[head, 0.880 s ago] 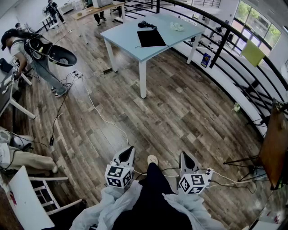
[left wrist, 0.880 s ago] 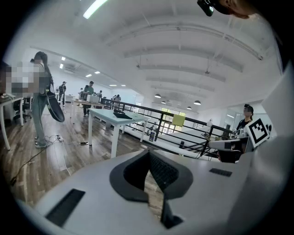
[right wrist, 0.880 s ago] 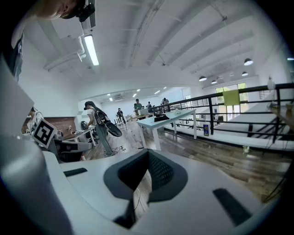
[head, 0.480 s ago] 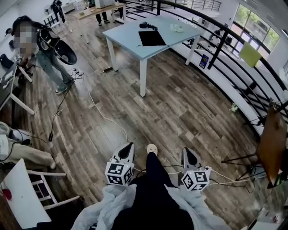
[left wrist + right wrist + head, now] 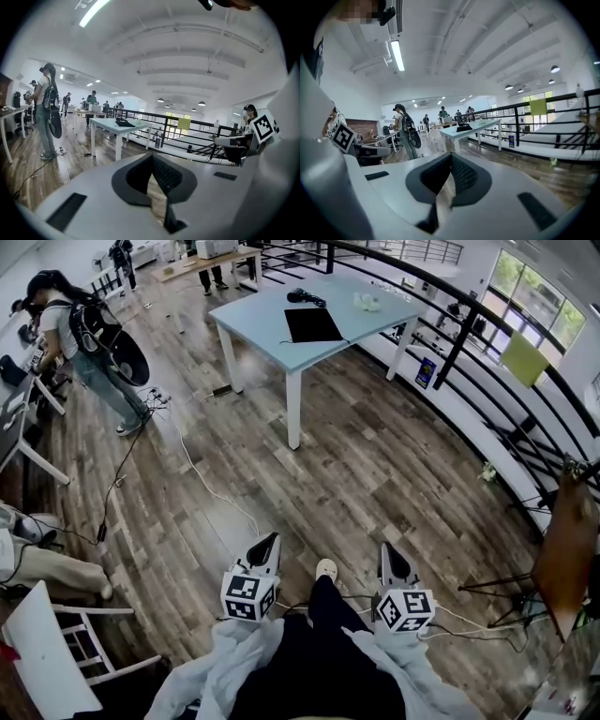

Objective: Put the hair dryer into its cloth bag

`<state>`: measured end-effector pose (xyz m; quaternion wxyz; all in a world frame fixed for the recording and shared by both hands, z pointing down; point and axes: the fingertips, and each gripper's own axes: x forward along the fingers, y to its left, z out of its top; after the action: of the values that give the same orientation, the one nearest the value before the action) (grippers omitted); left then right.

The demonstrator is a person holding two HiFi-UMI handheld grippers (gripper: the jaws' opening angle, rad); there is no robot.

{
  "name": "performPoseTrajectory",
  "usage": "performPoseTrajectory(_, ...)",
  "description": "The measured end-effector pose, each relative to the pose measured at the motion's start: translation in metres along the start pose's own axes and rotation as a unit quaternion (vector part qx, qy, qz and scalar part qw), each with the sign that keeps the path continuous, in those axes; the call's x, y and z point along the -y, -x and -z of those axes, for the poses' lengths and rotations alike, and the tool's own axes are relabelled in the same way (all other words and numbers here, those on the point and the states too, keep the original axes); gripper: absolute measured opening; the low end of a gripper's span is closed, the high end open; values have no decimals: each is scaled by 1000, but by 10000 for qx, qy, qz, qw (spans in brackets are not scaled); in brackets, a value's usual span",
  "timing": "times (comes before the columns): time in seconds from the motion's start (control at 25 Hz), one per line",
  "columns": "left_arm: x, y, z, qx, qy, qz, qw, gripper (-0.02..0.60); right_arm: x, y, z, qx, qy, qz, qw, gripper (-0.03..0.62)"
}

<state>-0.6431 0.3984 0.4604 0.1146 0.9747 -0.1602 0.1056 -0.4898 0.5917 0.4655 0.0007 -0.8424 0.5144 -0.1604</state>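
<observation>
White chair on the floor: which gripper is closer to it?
Left. The left gripper is right of the chair in the head view; the right gripper is farther off, past the person's legs.

The person with the backpack at the upper left of the head view was bent forward, head low toward the left edge. That person then straightened and turned toward the camera. Now the person stands upright with the head raised, facing left, the backpack toward the camera. The wearer's shoe swung forward half a second ago and now lies drawn back again, a little further right.
</observation>
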Motion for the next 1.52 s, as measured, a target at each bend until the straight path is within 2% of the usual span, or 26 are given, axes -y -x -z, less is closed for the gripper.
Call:
performPoseTrajectory(0.12,-9,-35,-18,80,-32,-124,9999,17,20,-30,-19,-2,-83,-1,10000,8)
performPoseTrajectory(0.36,-18,-103,-46,201,-7,-108,9997,17,62,-82,-54,154,-301,0,9994,9)
performPoseTrajectory(0.44,-17,-124,-52,179,7,-107,9998,17,75,-98,-61,131,-273,-55,9995,54)
performPoseTrajectory(0.52,-17,-142,-57,169,-3,-102,9998,17,86,-112,-66,115,-248,-81,9996,54)
performPoseTrajectory(0.64,-18,-165,-61,155,-1,-110,9998,17,101,-133,-73,67,-184,-72,9998,144)
performPoseTrajectory(0.72,-20,-178,-64,136,8,-135,9998,17,110,-147,-77,38,-135,-87,9999,163)
performPoseTrajectory(0.84,-22,-195,-68,122,8,-200,9997,17,125,-164,-82,3,-119,-100,9999,203)
performPoseTrajectory(1.2,-35,-227,-75,221,65,-573,9981,17,164,-209,-97,63,-119,-125,9998,229)
performPoseTrajectory(1.52,-31,-238,-71,141,53,-556,9983,17,181,-215,-94,53,-206,11,9998,238)
